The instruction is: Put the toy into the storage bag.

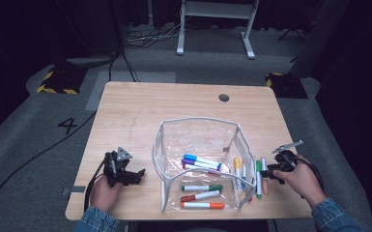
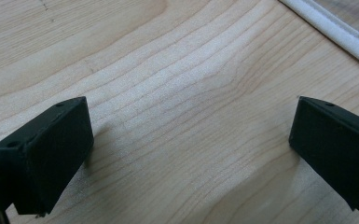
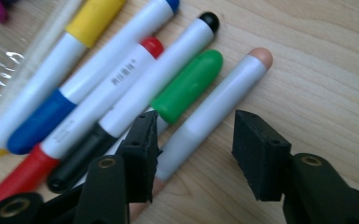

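Left tongs (image 1: 134, 175) sit idle and open on bare counter (image 2: 177, 93), just beside the clear pouch (image 1: 198, 126), parked out of the way, I judge. Right of the pouch lies a row of markers. My right tongs (image 3: 193, 140) straddle the outermost, peach-capped marker (image 3: 214, 107), jaws apart and not yet pressing, lined up for a clean pick.

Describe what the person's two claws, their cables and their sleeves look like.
Both claws are black. The left claw carries a grey three-cornered plate on top, and a black cable trails from it. The right claw carries a similar grey plate and a black cable. Each ends in two blocky black jaws. Both sleeves are blue denim.
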`<action>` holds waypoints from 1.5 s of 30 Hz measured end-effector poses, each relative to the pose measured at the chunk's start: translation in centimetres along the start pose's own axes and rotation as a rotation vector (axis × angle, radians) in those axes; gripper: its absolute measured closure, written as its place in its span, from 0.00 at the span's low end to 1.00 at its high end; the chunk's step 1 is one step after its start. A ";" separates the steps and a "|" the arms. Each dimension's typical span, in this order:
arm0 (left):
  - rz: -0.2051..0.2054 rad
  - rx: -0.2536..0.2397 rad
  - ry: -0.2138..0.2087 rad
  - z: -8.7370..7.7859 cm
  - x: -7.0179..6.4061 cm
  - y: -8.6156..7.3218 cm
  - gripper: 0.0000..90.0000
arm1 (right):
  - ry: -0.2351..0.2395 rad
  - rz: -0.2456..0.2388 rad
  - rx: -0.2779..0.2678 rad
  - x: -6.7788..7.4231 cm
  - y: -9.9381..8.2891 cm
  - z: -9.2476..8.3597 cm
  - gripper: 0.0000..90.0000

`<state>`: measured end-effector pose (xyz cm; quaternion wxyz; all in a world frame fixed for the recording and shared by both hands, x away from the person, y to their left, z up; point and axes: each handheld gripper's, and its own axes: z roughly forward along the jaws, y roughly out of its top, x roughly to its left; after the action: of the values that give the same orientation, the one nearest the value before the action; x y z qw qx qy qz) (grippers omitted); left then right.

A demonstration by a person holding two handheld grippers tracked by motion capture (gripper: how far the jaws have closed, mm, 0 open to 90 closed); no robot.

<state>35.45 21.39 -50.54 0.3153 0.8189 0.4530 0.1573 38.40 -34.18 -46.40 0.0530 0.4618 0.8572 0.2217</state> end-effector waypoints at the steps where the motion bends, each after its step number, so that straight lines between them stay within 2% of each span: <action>1: 0.000 0.000 0.000 0.0 0.0 0.0 0.00 | -0.017 -0.002 0.010 -0.1 -0.1 0.1 0.60; 4: 0.000 0.000 0.000 0.0 0.0 0.0 0.00 | -0.054 0.010 0.020 -0.4 -0.4 0.1 0.73; 7: 0.000 0.000 0.000 0.0 0.0 0.0 0.00 | -0.092 0.042 0.042 -0.7 -0.6 -0.2 0.85; 9: 0.000 0.000 0.000 0.0 0.0 0.0 0.00 | -0.114 0.076 0.038 -0.9 -0.7 -0.3 0.85; 13: 0.000 0.000 0.000 0.0 0.0 0.0 0.00 | -0.100 0.113 0.025 -1.1 -0.9 -0.5 0.85; 17: 0.000 0.000 0.000 0.0 0.0 0.0 0.00 | -0.081 0.111 -0.003 -1.0 -0.7 -1.8 0.85; 25: 0.000 0.000 0.000 0.0 0.0 0.0 0.00 | -0.025 0.052 -0.091 0.5 0.8 -6.3 0.85; 31: 0.000 0.000 0.000 0.0 0.0 0.0 0.00 | 0.034 0.004 -0.166 1.9 2.0 -9.7 0.85; 37: 0.000 0.000 0.000 0.0 0.0 0.0 0.00 | 0.066 -0.048 -0.229 3.3 3.1 -12.5 0.85; 41: -0.001 0.002 -0.001 0.0 0.0 0.0 0.00 | 0.090 -0.104 -0.258 4.8 4.2 -14.6 0.85; 45: -0.001 0.003 -0.001 -0.1 0.0 -0.1 0.00 | 0.110 -0.145 -0.274 5.9 5.0 -15.7 0.85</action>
<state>35.37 21.42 -50.53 0.3142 0.8193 0.4536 0.1559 34.23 -32.17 -29.48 0.0842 0.3741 0.8517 0.3572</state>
